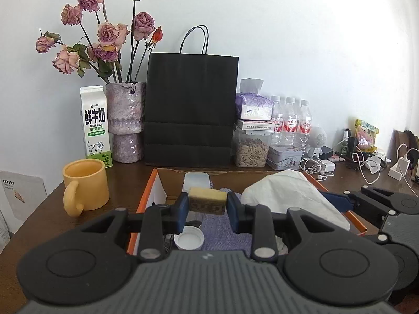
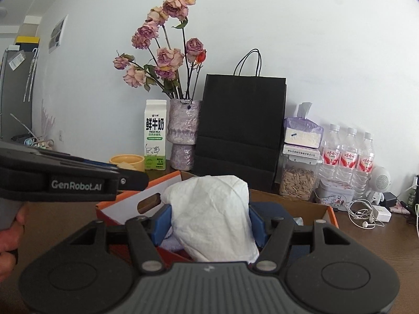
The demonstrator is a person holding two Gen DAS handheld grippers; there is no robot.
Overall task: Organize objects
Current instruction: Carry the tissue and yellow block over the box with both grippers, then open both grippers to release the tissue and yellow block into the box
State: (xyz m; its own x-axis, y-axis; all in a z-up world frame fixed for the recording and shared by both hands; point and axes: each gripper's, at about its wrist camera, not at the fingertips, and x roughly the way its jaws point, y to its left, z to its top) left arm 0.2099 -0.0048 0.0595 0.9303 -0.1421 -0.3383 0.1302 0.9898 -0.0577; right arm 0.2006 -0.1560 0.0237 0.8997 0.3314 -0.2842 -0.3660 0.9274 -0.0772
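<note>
Left wrist view: I am holding the left gripper point(image 1: 207, 205) clamped on a small tan rectangular block with a darker patterned lower band point(image 1: 207, 200), both blue pads pressing its ends. The block is hanging clear above the open orange-edged cardboard box point(image 1: 146, 196). Below it I am seeing a purple woven cloth point(image 1: 222, 231), a white round plastic cap point(image 1: 189, 240) and a pale translucent lidded tub point(image 1: 197, 180). A yellow ceramic mug point(image 1: 85, 183) is standing just left of the box, outside it.

Judgement: I should be keeping the block level and clearing the box wall before swinging out; the grip spans only the ends, so jerks risk twisting it loose.

Right wrist view: the right gripper point(image 2: 209, 222) is clamped on a crumpled white cloth bundle point(image 2: 212, 209), raised over the same box. The other tool is crossing at left, so I should be keeping the two apart.

Hard to make out: the bundle is hiding most of the box interior; I cannot tell what it wraps, if anything. The block's markings are unreadable. The person's hand point(image 2: 10, 235) is cut off at the edge.
</note>
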